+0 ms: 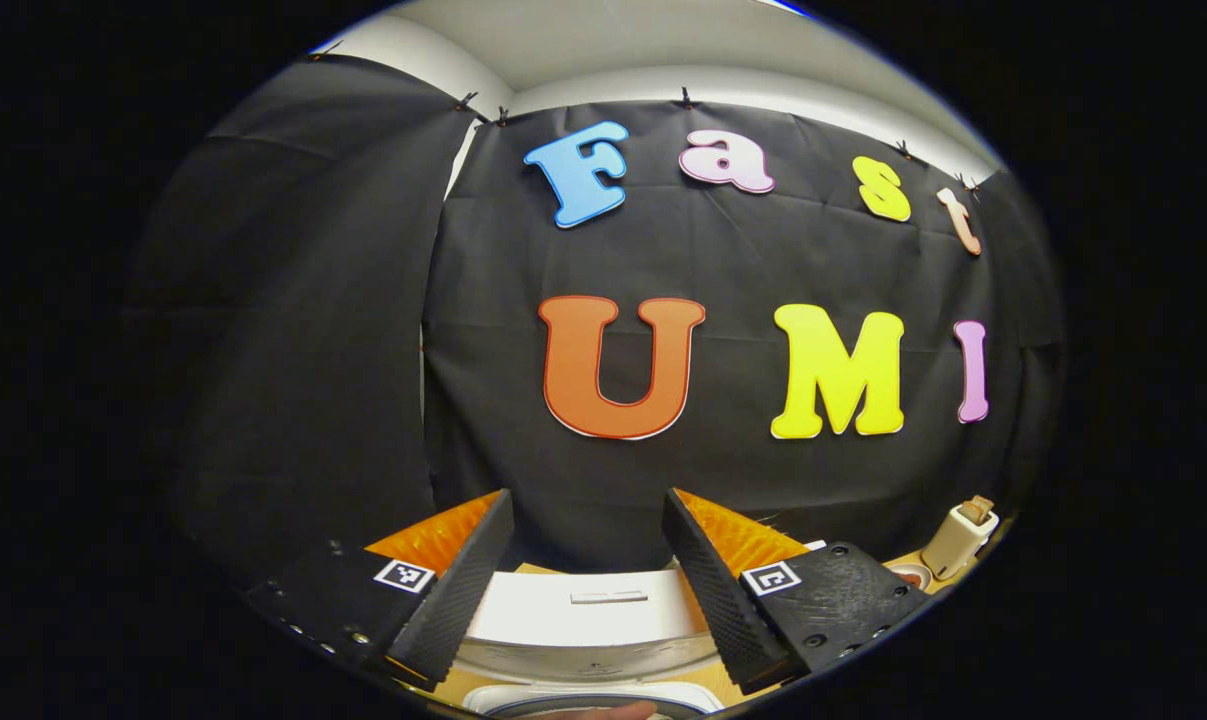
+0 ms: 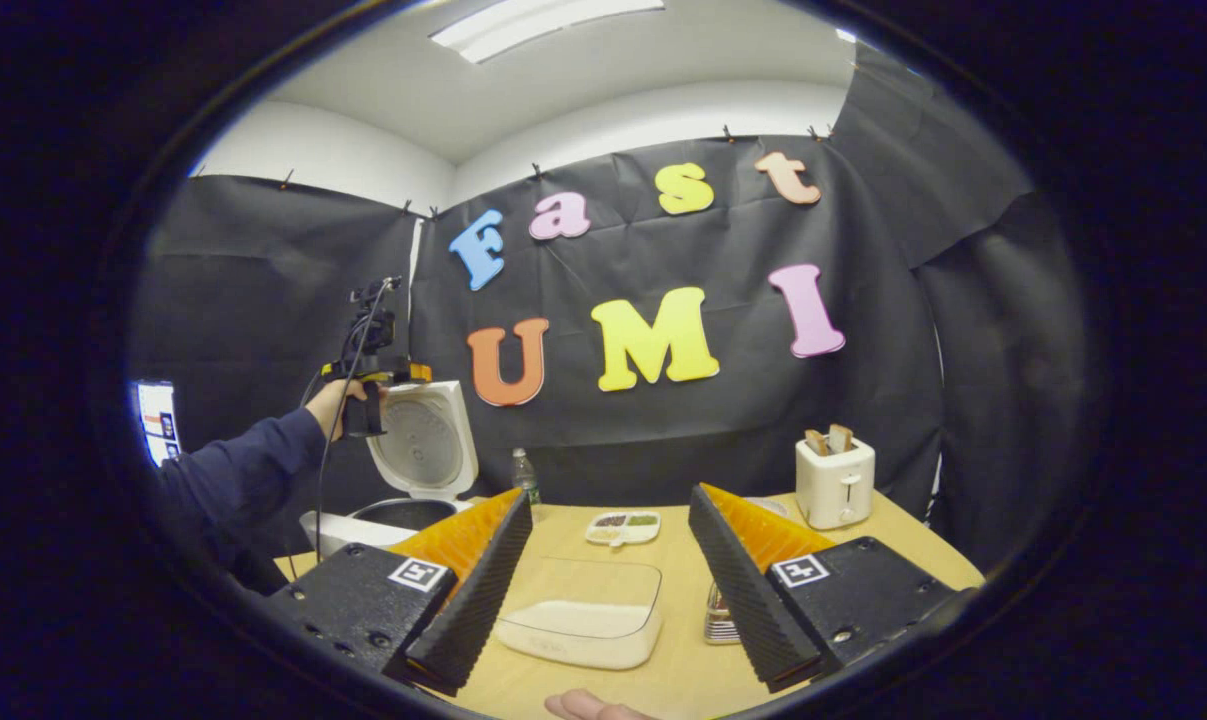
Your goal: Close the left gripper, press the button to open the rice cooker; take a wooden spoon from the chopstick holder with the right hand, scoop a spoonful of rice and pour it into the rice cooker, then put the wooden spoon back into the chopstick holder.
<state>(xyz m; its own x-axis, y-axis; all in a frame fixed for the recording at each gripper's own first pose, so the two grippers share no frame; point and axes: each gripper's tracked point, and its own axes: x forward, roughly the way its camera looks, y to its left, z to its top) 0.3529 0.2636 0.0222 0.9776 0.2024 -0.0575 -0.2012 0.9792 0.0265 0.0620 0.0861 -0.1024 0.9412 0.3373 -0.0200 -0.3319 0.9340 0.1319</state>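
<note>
Left of the right gripper's (image 2: 603, 580) spread, empty fingers, the rice cooker (image 2: 408, 490) stands with lid up. Risk, judged: the left gripper (image 2: 368, 395), held high beside that lid, could knock it shut. Between the fingers, near below, lies the clear rice container (image 2: 583, 610); just right of it, half hidden behind the right finger, the chopstick holder (image 2: 720, 615), spoon not discernible. Risk: a blind reach tips the holder. Left gripper view: its own fingers (image 1: 483, 570) wide apart, empty, above the cooker lid (image 1: 583, 605)
</note>
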